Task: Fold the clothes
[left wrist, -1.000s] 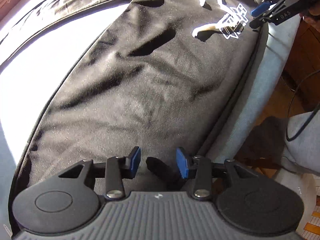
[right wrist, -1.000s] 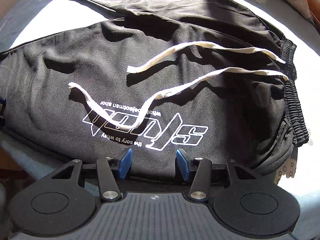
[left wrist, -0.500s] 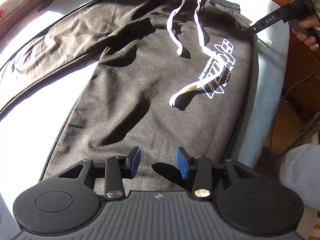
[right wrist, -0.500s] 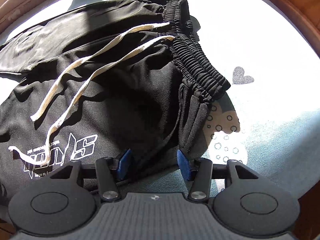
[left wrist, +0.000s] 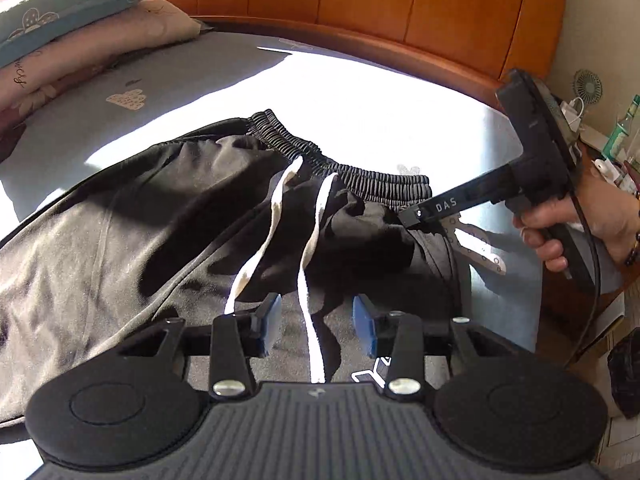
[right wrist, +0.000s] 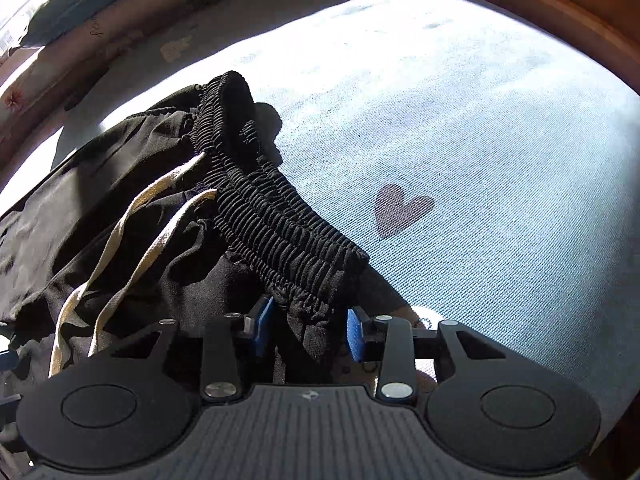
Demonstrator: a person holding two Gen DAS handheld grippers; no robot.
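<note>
Pale blue-grey bedsheet with heart prints (right wrist: 480,152) on a bed, half blown out by sun. Glossy orange-brown wooden headboard (left wrist: 400,12) along the back, 2 stacked pillows, 1 teal and 1 pinkish (left wrist: 80,28), off in the left corner. Cluttered bedside stand with a green bottle (left wrist: 618,136) at the far right edge, hard to make out much else there.

Black sweatpants with a ribbed elastic waistband (left wrist: 160,240) spread flat across the sheet, waistband toward the headboard, 2 white drawstrings (left wrist: 312,248) trailing down the front.

Left gripper with blue pads (left wrist: 316,324) hovering just above the front of the pants, jaws spread, nothing pinched, 1 drawstring running through the gap underneath.

Right gripper (right wrist: 310,330) down at the near corner of the waistband, gripped by a bare hand (left wrist: 576,220) as seen from the left wrist camera. Jaws closing, bunched waistband fabric sitting between the blue pads. Looks like the pads aren't quite pressing on the cloth yet, but tough to call with black on black in shadow.
</note>
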